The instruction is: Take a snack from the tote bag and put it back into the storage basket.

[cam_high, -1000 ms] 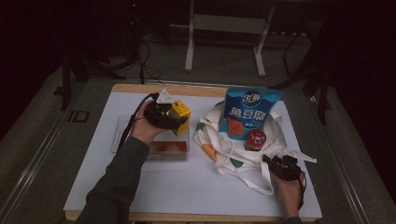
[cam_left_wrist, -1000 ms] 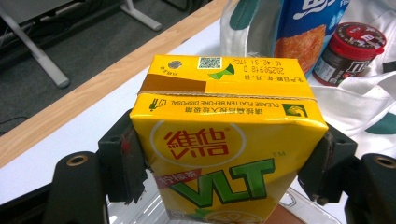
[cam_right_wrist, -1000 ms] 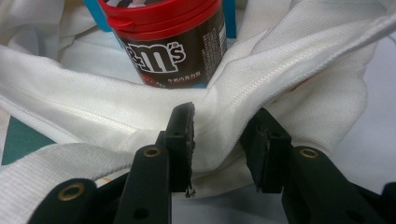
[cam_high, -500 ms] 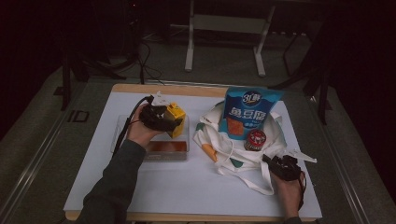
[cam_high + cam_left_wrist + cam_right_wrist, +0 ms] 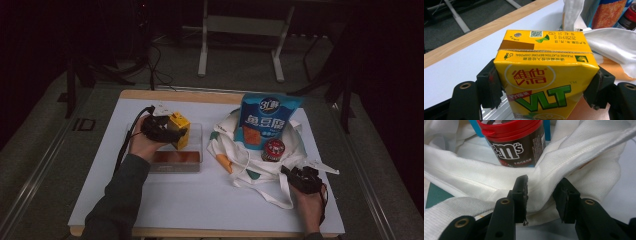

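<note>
Left gripper [image 5: 544, 92] first — its two black jaws are clamped on the sides of a yellow drink carton [image 5: 545, 82], a boxy paperboard pack with a glossy printed face, green "VLT" lettering and a folded, creased top seam. In the high view the left gripper [image 5: 167, 131] holds that carton [image 5: 179, 130] upright above a clear plastic tray [image 5: 195, 131], a shallow rectangular container with something flat and orange-brown [image 5: 175, 157] lying in its near end; what it is cannot be told.

Over to the right gripper [image 5: 540, 192] — its jaws stand a little apart with a fold of the white tote bag [image 5: 579, 167] running between them, and whether they actually pinch the cloth cannot be told. The fabric is a fine woven mesh with stitched hems, soft and rumpled. Just beyond sits a round brown M&M's tub [image 5: 515, 142] with a red plastic lid, resting on the cloth.

From above, the right gripper [image 5: 304, 177] sits at the near right edge of the bag [image 5: 235, 150], which lies spread flat on the white table [image 5: 100, 190]. On the bag stand the tub [image 5: 273, 150] and, behind it, a tall blue foil snack pouch [image 5: 265, 122], the two close together.
</note>
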Action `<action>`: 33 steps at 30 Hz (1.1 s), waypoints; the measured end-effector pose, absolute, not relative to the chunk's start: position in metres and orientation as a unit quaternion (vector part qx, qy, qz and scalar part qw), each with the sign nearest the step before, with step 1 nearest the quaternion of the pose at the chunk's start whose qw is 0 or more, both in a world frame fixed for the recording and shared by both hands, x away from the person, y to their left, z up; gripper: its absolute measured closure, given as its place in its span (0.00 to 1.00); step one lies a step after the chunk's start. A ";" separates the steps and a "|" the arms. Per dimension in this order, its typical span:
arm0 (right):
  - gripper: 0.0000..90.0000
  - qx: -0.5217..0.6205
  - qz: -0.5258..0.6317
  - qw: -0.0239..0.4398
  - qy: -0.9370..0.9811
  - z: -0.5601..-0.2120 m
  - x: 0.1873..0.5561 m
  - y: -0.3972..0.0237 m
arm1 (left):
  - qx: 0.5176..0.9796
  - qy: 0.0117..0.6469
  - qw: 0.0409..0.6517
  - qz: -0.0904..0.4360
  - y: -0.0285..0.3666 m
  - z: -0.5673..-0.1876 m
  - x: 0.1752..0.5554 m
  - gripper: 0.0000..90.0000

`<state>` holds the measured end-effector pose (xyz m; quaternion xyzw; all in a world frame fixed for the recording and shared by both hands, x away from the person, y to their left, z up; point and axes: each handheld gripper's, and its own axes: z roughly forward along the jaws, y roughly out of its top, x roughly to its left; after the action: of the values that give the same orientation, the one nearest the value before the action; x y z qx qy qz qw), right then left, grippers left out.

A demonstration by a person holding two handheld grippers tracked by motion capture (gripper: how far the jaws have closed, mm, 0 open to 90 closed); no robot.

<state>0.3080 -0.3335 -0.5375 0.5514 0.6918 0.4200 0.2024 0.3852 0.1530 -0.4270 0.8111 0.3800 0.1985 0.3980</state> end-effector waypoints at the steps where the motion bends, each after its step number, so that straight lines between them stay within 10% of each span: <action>1: 0.71 0.551 0.420 0.202 0.692 -0.537 0.308 -0.333 | 0.810 0.382 0.398 0.199 0.154 -0.428 0.385 0.31; 33: 0.71 0.551 0.421 0.203 0.691 -0.538 0.308 -0.333 | 0.784 0.441 0.379 0.220 0.196 -0.447 0.379 0.31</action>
<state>0.3078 -0.3335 -0.5375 0.5510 0.6914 0.4208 0.2033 0.3791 0.1962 -0.4473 0.7836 0.4406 0.2198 0.3787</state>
